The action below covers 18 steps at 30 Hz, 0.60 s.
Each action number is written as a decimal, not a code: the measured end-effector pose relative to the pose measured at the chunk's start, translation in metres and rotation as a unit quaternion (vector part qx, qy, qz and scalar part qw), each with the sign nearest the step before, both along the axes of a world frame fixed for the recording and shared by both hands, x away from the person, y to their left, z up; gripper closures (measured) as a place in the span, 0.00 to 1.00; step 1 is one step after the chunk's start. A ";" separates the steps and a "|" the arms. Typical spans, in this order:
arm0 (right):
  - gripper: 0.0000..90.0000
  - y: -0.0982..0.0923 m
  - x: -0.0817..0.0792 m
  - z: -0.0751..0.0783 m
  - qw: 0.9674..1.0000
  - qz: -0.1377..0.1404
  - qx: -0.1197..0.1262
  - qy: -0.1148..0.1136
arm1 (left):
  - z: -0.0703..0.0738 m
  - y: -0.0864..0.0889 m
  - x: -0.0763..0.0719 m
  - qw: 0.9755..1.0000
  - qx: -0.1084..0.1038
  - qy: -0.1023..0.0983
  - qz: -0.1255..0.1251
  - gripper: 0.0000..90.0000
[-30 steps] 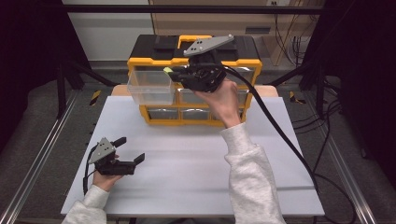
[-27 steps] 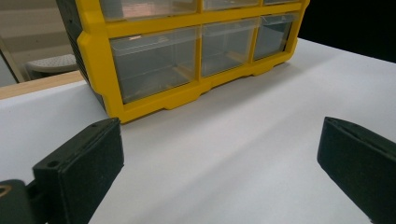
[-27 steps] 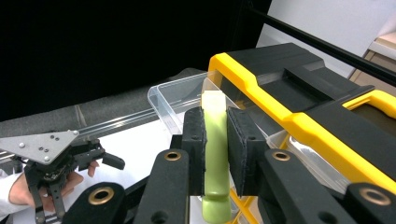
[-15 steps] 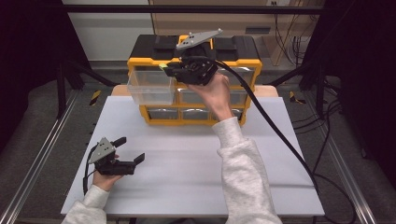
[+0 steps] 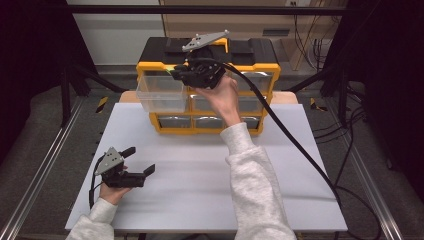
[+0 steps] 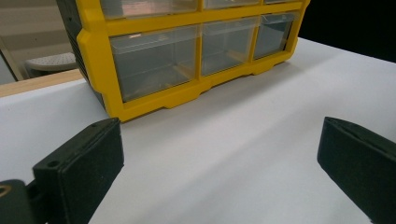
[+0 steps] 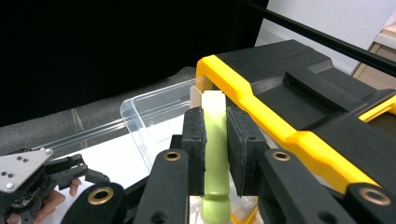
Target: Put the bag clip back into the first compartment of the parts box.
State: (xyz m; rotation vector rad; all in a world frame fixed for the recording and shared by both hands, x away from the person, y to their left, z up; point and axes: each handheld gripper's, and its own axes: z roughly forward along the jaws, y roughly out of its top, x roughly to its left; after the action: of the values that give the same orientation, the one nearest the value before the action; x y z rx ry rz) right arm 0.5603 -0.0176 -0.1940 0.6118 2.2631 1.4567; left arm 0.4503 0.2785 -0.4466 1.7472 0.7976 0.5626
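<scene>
Since a second ago, my right gripper (image 5: 176,73) has travelled left along the top of the yellow and black drawer organizer (image 5: 260,67), ending at its upper left corner above the pulled-out clear drawer (image 5: 159,92). Its jaws are pinched on a pale green strip (image 7: 215,149), which stands upright between the pads; in the right gripper view the strip's upper end reaches the yellow frame edge beside the drawer's open mouth. What the strip is, I cannot tell. The clear drawer juts out of the top row on the left, its rim well forward of the other drawers, which sit flush.

My left gripper (image 5: 141,162) rests low on the white table (image 5: 200,200), near the left front corner, well apart from the organizer. Its jaws are spread wide with nothing between them, and in the left gripper view they frame bare tabletop with the organizer's bottom row of drawers beyond.
</scene>
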 end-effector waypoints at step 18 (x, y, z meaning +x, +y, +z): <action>0.87 0.018 0.008 -0.008 1.000 0.000 0.008 0.001 | 0.000 0.000 0.000 1.000 0.000 0.000 0.000 0.00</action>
State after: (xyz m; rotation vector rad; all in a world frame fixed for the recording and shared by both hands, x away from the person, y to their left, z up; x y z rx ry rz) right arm 0.5685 0.0000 -0.2021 0.6179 2.2562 1.4752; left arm 0.4504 0.2784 -0.4468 1.7482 0.7976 0.5618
